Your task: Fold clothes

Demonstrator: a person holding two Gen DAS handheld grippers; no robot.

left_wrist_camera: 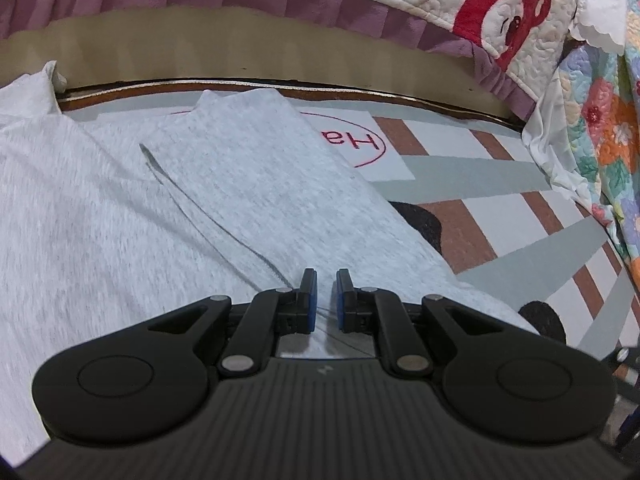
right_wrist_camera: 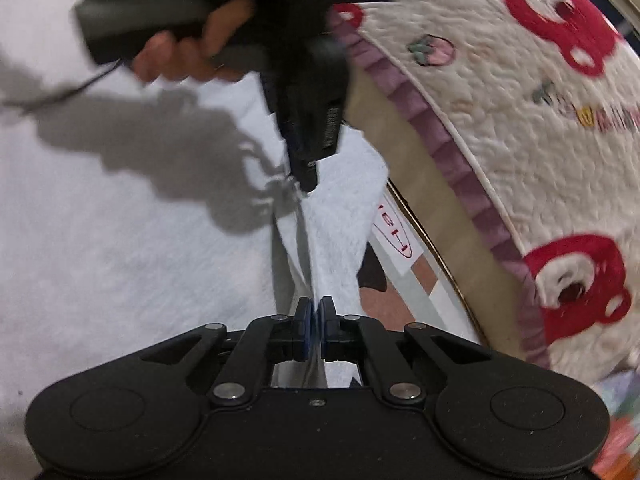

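A light grey garment (left_wrist_camera: 160, 220) lies spread over a striped mat, with a folded flap on top reaching toward the far edge. My left gripper (left_wrist_camera: 326, 280) has its blue pads nearly together, and a pinch of the grey cloth runs between them. In the right wrist view the garment (right_wrist_camera: 120, 260) fills the left side. My right gripper (right_wrist_camera: 316, 306) is shut on a raised edge of it. That edge runs as a taut ridge up to the left gripper (right_wrist_camera: 306, 184), which a hand (right_wrist_camera: 180, 56) holds from above.
The striped mat (left_wrist_camera: 480, 184) carries a white label with a red oval (left_wrist_camera: 360, 144). A tan bed side (left_wrist_camera: 280, 64) rises behind it, draped with a cream quilt with red prints and a purple frill (right_wrist_camera: 520, 160). A floral quilt (left_wrist_camera: 612, 128) hangs at the right.
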